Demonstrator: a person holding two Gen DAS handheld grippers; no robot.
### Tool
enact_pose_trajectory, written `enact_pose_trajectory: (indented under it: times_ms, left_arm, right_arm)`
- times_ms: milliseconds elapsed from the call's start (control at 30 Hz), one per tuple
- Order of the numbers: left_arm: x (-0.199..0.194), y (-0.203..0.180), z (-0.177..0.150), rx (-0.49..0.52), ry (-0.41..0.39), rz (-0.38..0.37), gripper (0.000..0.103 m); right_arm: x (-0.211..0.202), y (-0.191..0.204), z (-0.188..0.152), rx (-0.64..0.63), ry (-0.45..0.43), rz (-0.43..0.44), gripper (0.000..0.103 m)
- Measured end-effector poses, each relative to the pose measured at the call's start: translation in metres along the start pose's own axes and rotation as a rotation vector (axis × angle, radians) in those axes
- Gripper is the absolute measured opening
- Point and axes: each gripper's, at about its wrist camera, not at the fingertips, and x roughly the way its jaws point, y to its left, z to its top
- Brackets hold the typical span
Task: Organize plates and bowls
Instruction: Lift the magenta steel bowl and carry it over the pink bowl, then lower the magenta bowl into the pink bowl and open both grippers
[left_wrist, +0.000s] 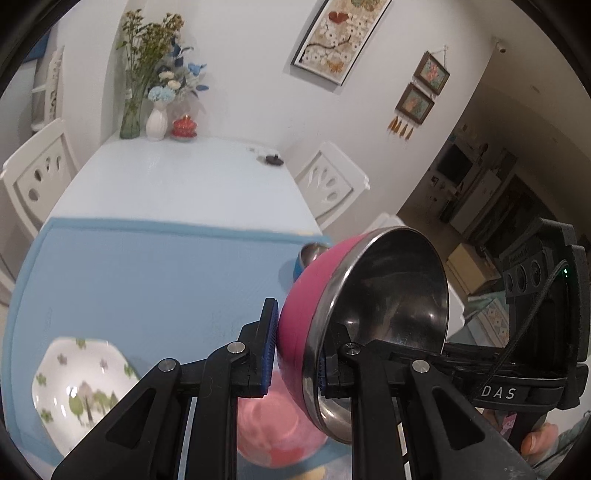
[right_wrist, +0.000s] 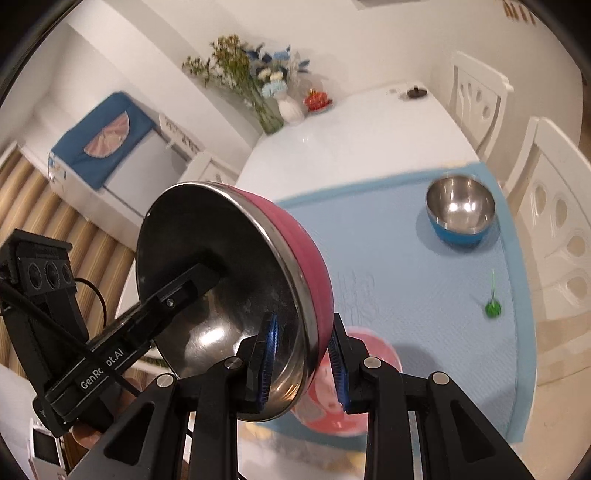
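Observation:
A pink steel bowl (left_wrist: 310, 295) is held tilted in the air above the blue mat (left_wrist: 147, 280), with both grippers on its rim. My left gripper (left_wrist: 297, 354) is shut on one side of the rim. My right gripper (right_wrist: 304, 363) is shut on the opposite side of the bowl (right_wrist: 306, 254). A pink plate (left_wrist: 280, 432) lies on the mat right below the bowl; it also shows in the right wrist view (right_wrist: 340, 402). A white floral bowl (left_wrist: 77, 391) sits on the mat at lower left. A blue steel bowl (right_wrist: 460, 210) stands on the mat at far right.
A small green object (right_wrist: 493, 308) lies on the mat (right_wrist: 406, 280) near its right edge. Vases of flowers (left_wrist: 155, 92) and a red dish (left_wrist: 184, 127) stand at the table's far end. White chairs (right_wrist: 546, 206) flank the table.

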Motion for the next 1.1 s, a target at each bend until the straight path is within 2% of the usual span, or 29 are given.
enact_pose_trajectory:
  times_ms: [400,600,767,1100]
  left_arm:
    - [0.010,0.003,-0.064,-0.067,0.134,0.009,0.015]
    - [0.027,0.016,-0.089,-0.128,0.208,0.022,0.015]
    - [0.047,0.016,-0.112,-0.113,0.276,0.080,0.015]
    - [0.065,0.022,-0.125,-0.124,0.327,0.088,0.015]
  right_arm:
    - [0.028,-0.028,-0.065,0.005,0.185,-0.008,0.026]
    - [0.045,-0.038,-0.073,0.012,0.237,-0.032,0.026]
    - [0.061,-0.047,-0.076,0.021,0.272,-0.060,0.026]
    - [0.083,-0.064,-0.085,0.061,0.340,-0.085,0.026]
